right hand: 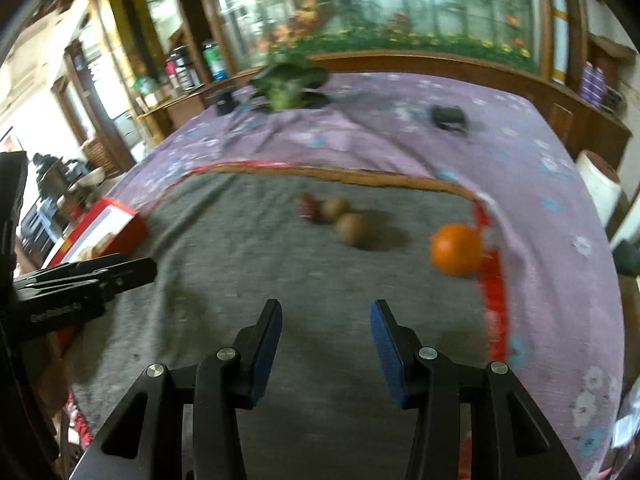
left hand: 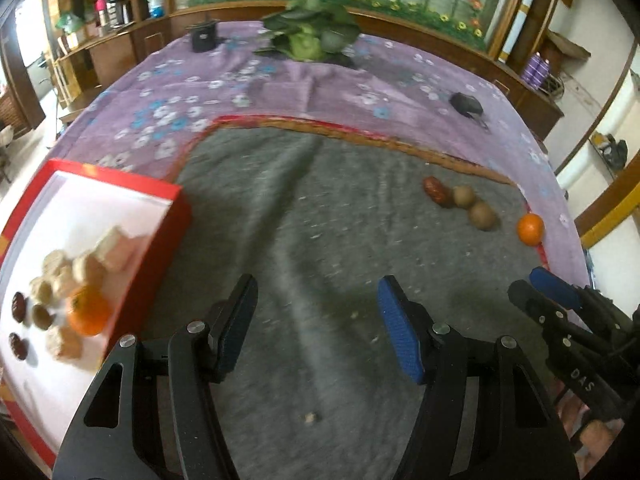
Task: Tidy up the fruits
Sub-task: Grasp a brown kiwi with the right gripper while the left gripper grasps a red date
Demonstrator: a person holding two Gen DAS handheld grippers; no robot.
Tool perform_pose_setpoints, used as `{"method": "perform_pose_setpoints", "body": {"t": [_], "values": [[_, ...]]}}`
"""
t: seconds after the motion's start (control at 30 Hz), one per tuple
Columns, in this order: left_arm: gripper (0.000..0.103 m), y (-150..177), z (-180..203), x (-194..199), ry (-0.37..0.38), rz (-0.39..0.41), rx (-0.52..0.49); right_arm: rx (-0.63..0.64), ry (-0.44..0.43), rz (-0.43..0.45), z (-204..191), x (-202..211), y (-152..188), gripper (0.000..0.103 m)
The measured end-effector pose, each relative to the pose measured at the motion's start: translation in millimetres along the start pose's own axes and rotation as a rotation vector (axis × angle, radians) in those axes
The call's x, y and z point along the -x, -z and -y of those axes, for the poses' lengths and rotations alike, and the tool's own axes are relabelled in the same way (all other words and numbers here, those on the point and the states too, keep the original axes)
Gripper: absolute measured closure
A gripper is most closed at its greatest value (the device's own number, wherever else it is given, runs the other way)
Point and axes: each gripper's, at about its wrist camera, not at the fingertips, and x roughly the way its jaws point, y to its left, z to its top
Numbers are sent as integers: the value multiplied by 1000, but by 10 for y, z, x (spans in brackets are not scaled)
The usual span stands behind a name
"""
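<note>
Grey mat [left hand: 304,216] fills mid-frame; red box [left hand: 160,248] at left; orange [left hand: 531,229] at right; left gripper [left hand: 316,320] and right gripper [right hand: 324,344] both gape, empty.

Soft, even daylight fills both views, brightest from a window at ten o'clock in the right wrist view, where it blows out to white. Shadows are faint; a soft one lies under the orange [right hand: 456,249]. Motion blur smears the box [left hand: 92,264] and its contents in the left view and most of the right view. Fisheye bending curves the mat [left hand: 320,240] edge, and dark vignetting fills the corners.
</note>
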Motion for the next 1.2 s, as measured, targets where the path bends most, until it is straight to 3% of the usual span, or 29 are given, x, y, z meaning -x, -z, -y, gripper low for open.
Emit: {"method": "perform_pose_setpoints", "body": {"t": [0.17,0.33,0.63,0.73,0.93,1.2], "values": [[40,-166,189,-153,44,-36,-7,-41,-8,13,178,-18,-100,58],[40,-308,323,-276,37,-43,-24,56,-33,8,76,-182,-277,58],[40,-561,351,-511,54,-80,41,159,-70,-31,-29,-571,-525,58],[40,-632,376,-600,69,-104,71,199,-45,-57,-62,-711,-544,78],[40,-729,485,-771,70,-167,119,178,-39,-43,57,-600,-479,78],[40,-819,703,-849,33,-175,135,122,-87,-40,201,-569,-462,78]]}}
